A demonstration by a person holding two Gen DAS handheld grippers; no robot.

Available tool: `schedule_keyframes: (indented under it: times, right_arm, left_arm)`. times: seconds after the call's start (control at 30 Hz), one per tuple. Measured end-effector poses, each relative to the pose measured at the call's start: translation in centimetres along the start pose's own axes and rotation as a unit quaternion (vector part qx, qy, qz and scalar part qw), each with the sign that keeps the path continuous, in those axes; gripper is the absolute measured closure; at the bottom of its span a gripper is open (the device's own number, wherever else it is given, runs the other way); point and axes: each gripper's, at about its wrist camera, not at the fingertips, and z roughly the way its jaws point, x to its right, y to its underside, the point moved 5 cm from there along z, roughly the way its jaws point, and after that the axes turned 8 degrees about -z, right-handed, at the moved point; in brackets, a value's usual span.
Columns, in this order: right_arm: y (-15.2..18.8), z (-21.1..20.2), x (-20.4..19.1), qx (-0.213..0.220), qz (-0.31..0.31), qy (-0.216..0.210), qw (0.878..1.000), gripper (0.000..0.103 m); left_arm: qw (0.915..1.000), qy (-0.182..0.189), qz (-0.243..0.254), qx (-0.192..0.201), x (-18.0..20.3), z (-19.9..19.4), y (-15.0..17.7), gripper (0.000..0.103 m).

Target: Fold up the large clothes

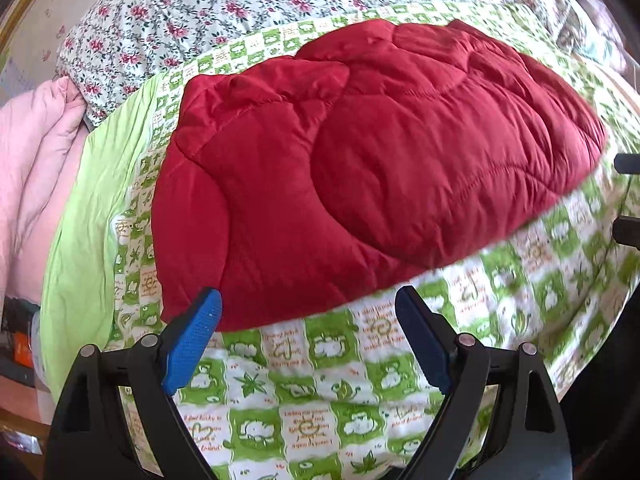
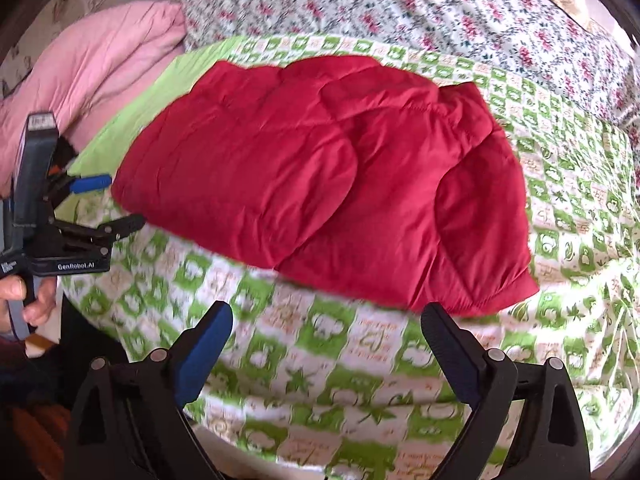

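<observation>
A red quilted jacket [image 1: 360,152] lies folded in a thick bundle on the green-and-white patterned bedspread [image 1: 320,400]. My left gripper [image 1: 308,300] hovers open just in front of the jacket's near edge, with nothing between its blue pads. In the right wrist view the jacket [image 2: 320,168] lies ahead. My right gripper [image 2: 328,310] stands open over the bedspread [image 2: 320,380], short of the jacket's near right corner and empty. The left gripper [image 2: 120,202] shows there at the jacket's left end, held by a hand [image 2: 32,300].
A pink quilt [image 1: 36,168] is heaped at the left, beside a plain lime-green strip of sheet [image 1: 80,220]. A floral duvet [image 1: 192,12] lies bunched behind the jacket. The bed's near edge drops off below the grippers.
</observation>
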Motion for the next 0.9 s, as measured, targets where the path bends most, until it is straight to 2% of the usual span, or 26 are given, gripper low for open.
schedule_keyframes:
  times: [0.1,0.27,0.33,0.4,0.43,0.53,0.67,0.9]
  right_arm:
    - [0.3,-0.1,-0.5,-0.008,-0.008,-0.005,1.0,0.005]
    - [-0.6,-1.7,-1.1,-0.001,-0.034,-0.007,0.999,0.0]
    - [-1.4,-2.5,-1.4,0.0,-0.052,-0.014,0.999,0.0]
    - [-2.0,-3.0,-1.7,0.001,-0.069,-0.016,0.997,0.0]
    - [-2.4,-3.2,-1.7,0.001,-0.078,-0.014,0.997,0.0]
    - [-3.4,-2.9,-1.5,0.002,-0.092,-0.005,0.996,0.0]
    - [-4.6,-1.8,-0.6,-0.001,-0.08,-0.006,0.997,0.0]
    - [-5.9,0.5,0.4,-0.017,-0.074,-0.003,0.997,0.0]
  left_arm:
    - [1.0,-0.007,0.007,0.001,-0.2,-0.7,-0.2,0.014]
    - [0.9982,-0.017,0.03,0.05,-1.0,-4.3,-2.3,0.014]
    - [0.9968,-0.021,0.038,0.067,-1.3,-5.4,-3.2,0.011]
    - [0.995,-0.014,0.039,0.091,-1.7,-6.5,-4.3,0.0]
    - [0.9946,-0.01,0.036,0.096,-1.8,-6.6,-4.5,0.0]
    - [0.9953,-0.01,0.02,0.094,-2.3,-5.9,-5.7,0.0]
    - [0.9962,-0.021,0.013,0.084,-2.4,-4.1,-6.2,0.0]
    - [0.9977,-0.012,-0.003,0.066,-2.4,-1.8,-6.7,0.0]
